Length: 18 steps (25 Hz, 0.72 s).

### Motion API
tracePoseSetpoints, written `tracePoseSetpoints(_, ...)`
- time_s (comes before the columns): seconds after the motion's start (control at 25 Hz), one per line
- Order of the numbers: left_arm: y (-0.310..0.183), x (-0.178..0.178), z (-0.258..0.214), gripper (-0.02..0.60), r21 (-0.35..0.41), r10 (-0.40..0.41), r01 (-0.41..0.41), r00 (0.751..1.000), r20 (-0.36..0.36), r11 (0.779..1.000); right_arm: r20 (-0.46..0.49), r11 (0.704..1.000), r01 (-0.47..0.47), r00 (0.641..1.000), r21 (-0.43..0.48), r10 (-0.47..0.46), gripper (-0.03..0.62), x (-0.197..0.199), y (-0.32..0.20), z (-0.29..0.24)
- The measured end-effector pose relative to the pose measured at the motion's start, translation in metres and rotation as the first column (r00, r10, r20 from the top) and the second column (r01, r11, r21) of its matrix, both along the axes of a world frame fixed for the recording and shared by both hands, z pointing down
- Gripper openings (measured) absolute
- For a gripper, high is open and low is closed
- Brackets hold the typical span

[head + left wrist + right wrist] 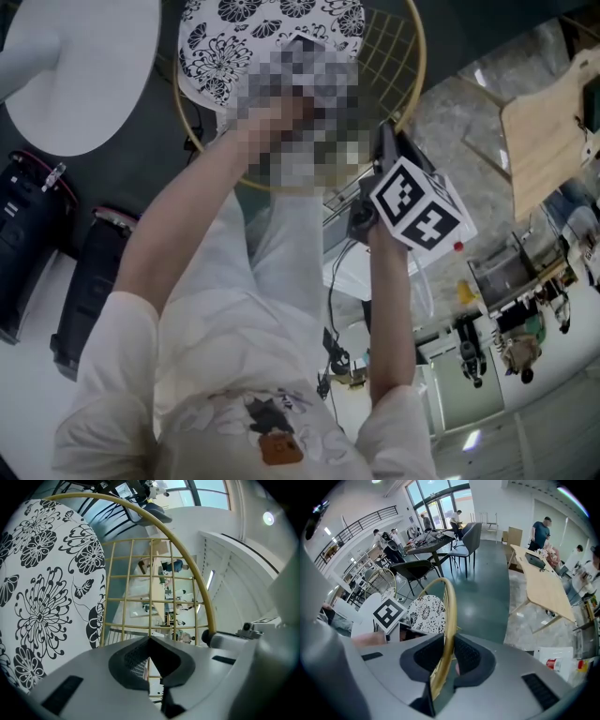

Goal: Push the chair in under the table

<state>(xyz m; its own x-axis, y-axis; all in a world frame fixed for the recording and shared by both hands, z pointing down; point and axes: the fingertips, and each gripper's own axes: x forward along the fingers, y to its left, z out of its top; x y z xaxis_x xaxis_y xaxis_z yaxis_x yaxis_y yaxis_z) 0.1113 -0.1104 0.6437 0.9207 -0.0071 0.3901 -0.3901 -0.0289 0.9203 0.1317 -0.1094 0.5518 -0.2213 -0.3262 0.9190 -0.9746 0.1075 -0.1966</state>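
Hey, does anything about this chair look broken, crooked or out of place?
Nothing looks damaged. On the chair, the gold wire back is intact and the floral cushion lies flat on the seat. It just stands beside the white table, not yet under it, with the right gripper's jaws clamped on its gold rim.

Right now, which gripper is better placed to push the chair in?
Right, probably. The right gripper is shut on the gold metal rim of the floral-cushioned wire chair, ready to push. The left gripper is shut at the wire grid, hold unclear.
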Motion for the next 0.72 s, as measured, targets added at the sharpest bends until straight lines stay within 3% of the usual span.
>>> tracePoseSetpoints(0.72,-0.058,-0.032,-0.002,0.008,0.014,-0.168,0.168,0.986,-0.022,0.986,0.013,0.99,0.12,0.993,0.074,-0.121,0.066,-0.033,-0.062,-0.002)
